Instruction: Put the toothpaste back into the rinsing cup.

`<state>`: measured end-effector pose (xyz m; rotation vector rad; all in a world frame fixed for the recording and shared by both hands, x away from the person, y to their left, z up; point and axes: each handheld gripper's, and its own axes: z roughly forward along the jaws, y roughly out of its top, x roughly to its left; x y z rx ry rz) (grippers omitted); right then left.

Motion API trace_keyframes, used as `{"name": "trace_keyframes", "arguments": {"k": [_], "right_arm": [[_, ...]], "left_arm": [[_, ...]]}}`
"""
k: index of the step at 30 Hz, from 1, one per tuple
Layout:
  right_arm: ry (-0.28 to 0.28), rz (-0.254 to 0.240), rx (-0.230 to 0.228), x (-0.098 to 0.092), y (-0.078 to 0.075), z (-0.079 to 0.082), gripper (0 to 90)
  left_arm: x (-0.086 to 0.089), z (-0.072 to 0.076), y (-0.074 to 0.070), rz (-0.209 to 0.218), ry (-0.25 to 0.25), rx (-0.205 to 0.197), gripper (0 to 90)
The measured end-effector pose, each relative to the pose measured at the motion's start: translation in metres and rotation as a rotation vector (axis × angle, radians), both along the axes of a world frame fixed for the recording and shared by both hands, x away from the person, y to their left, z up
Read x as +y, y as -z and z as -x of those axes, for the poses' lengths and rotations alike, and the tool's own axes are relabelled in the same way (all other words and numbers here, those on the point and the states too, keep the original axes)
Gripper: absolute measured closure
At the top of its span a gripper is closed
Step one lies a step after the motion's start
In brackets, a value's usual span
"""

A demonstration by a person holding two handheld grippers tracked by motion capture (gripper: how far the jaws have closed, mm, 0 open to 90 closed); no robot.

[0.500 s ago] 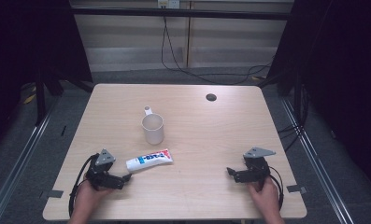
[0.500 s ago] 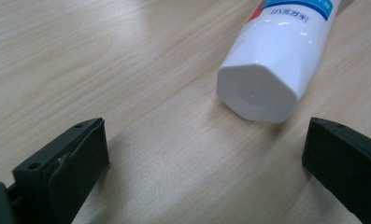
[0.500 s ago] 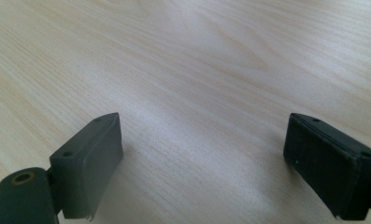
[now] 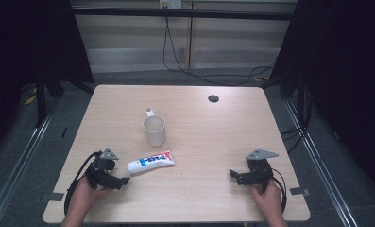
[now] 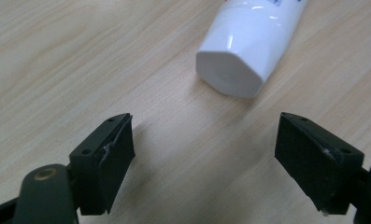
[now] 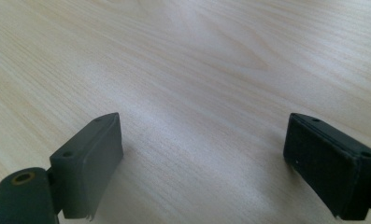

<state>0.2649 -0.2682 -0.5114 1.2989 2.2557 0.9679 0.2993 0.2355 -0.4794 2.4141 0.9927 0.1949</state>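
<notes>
We start with the counter (image 4: 208, 142), light wood, carrying a white mug (image 4: 154, 130) near the middle and a white toothpaste tube (image 4: 150, 162) lying flat just in front of the mug, on the person's left half.

The tube is the thing in play, we judge, since the left gripper (image 4: 121, 181) sits just beside its capped end. In the high view the tube's long axis runs roughly left to right with a slight tilt, cap end toward the left gripper, crimped tail toward the counter's middle. The left gripper is clearly the nearer one; the right gripper (image 4: 232, 175) is well apart from the tube, over bare wood on the other side.

In the left gripper view the tube's cap (image 5: 230, 77) lies ahead and a bit right of centre, close to the jaws but not between them, no contact. Left gripper jaws stand wide apart, low over the counter, nothing held.

Right gripper view: jaws also spread wide, empty, resting low with bare counter between.

Next move, we think: the left gripper goes forward and slightly right so its jaws straddle the tube across its narrow width.
</notes>
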Motion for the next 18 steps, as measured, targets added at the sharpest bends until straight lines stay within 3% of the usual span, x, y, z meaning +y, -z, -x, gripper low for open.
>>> {"name": "trace_keyframes", "arguments": {"k": [3,5,11,13,18], "right_arm": [[-0.001,0.001,0.000,0.000,0.000,0.000,11.4],[-0.001,0.001,0.000,0.000,0.000,0.000,11.4],[0.000,-0.001,0.000,0.000,0.000,0.000,11.4],[0.000,0.000,-0.001,0.000,0.000,0.000,11.4],[0.000,-0.001,0.000,0.000,0.000,0.000,11.4]], "left_arm": [[-0.003,-0.002,-0.005,-0.001,0.020,0.014,20.1],[-0.008,-0.005,-0.012,-0.023,0.045,0.026,20.6],[-0.022,-0.013,-0.028,-0.059,0.094,0.021,21.1],[-0.025,-0.014,-0.030,-0.060,0.104,0.019,21.4],[-0.041,-0.022,-0.033,-0.110,0.139,0.036,22.4]]}}
